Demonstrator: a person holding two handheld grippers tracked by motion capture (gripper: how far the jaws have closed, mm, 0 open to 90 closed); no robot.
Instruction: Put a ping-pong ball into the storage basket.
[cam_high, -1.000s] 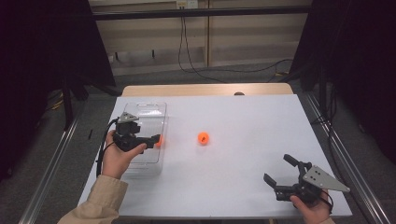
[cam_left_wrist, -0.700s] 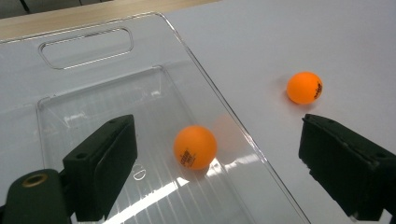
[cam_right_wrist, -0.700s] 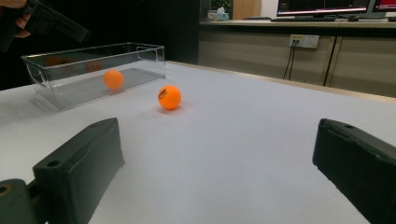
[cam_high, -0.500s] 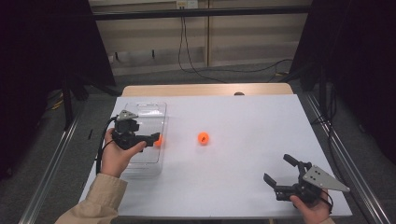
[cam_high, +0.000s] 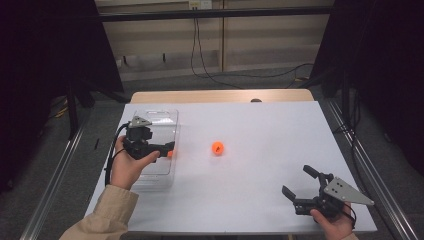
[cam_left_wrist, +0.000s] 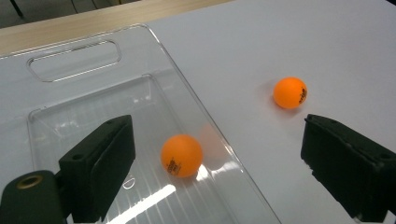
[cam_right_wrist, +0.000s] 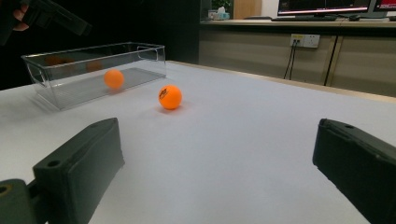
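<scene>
The left claw (cam_high: 167, 148) hangs over the clear plastic bin (cam_high: 167, 116) at the left side of the white desk (cam_high: 260, 200), held in a hand whose beige sleeve (cam_high: 107, 217) comes up from the near edge. Its jaws stand wide apart with nothing pressed between them, and they have just been opening a little further. In the left gripper view an orange ball (cam_left_wrist: 181, 155) lies on the ribbed floor of the bin, close against the bin's long wall and free of both jaws. From above, that ball (cam_high: 170, 153) shows just under the claw's tips.

A second orange ball (cam_high: 218, 148) sits on the bare desk outside the bin, near its long wall, roughly in the middle of the desk. In the right gripper view this ball (cam_right_wrist: 170, 97) rests beside the bin (cam_right_wrist: 60, 100), with the first ball (cam_right_wrist: 114, 79) seen through the clear wall.

The right claw (cam_high: 299, 183) is held low near the near right corner of the desk, well apart from both balls, its jaws spread wide and empty.
</scene>
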